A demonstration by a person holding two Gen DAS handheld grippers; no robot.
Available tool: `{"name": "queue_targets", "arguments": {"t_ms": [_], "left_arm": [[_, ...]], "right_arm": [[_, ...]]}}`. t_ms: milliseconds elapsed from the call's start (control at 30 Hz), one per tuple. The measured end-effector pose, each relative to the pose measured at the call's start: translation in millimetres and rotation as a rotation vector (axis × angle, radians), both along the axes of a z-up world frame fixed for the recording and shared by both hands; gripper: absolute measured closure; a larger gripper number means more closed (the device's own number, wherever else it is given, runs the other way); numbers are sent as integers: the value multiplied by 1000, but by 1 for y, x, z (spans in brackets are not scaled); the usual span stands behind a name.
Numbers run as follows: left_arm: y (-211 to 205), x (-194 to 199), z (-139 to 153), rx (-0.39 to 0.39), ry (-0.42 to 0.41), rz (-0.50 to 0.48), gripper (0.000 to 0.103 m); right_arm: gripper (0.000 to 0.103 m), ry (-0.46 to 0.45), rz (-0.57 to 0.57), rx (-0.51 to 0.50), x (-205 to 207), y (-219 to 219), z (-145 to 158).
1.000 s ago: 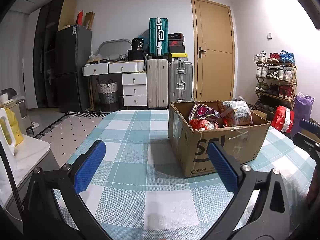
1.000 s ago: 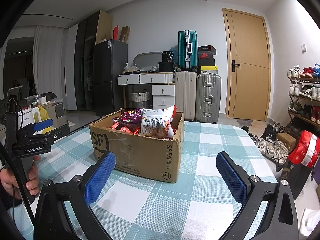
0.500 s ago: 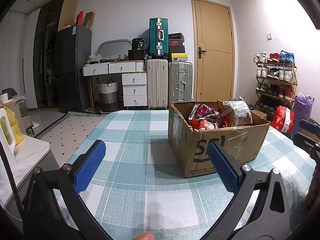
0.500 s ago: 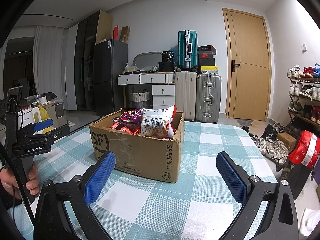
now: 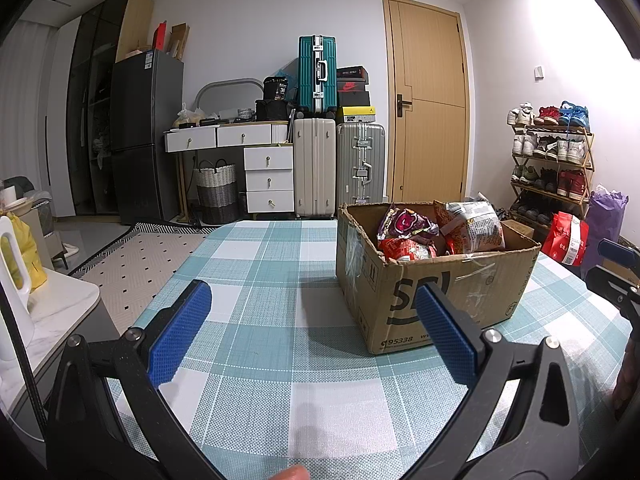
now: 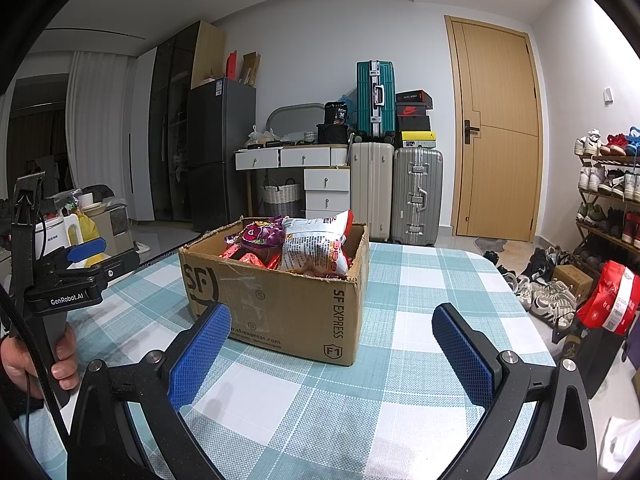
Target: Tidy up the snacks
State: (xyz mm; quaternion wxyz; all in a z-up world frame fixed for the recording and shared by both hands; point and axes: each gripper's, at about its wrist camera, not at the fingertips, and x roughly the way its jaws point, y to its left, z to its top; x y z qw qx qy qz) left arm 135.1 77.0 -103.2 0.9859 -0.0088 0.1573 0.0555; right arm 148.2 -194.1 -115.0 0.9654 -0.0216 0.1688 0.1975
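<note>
Both tongs, left (image 5: 312, 332) and right (image 6: 332, 344), gape wide, empty.

You can see a wooden door (image 5: 430, 100) at the back. Next to it stand a grey suitcase (image 5: 360, 162) and a cream suitcase (image 5: 315, 166), with a green suitcase (image 5: 317, 74) on top. A shoe rack (image 5: 550, 160) full of shoes stands on the right.

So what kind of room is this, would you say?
Probably a home's dining or entry area: a table with a checked cloth, a shoe rack beside the door, and suitcases against the wall.
</note>
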Motion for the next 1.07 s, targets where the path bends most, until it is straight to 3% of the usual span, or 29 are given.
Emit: {"name": "queue_targets", "arguments": {"t_ms": [1067], "left_arm": [[0, -1, 0, -1, -1, -4, 1]], "right_arm": [[0, 1, 0, 1, 0, 0, 0]]}}
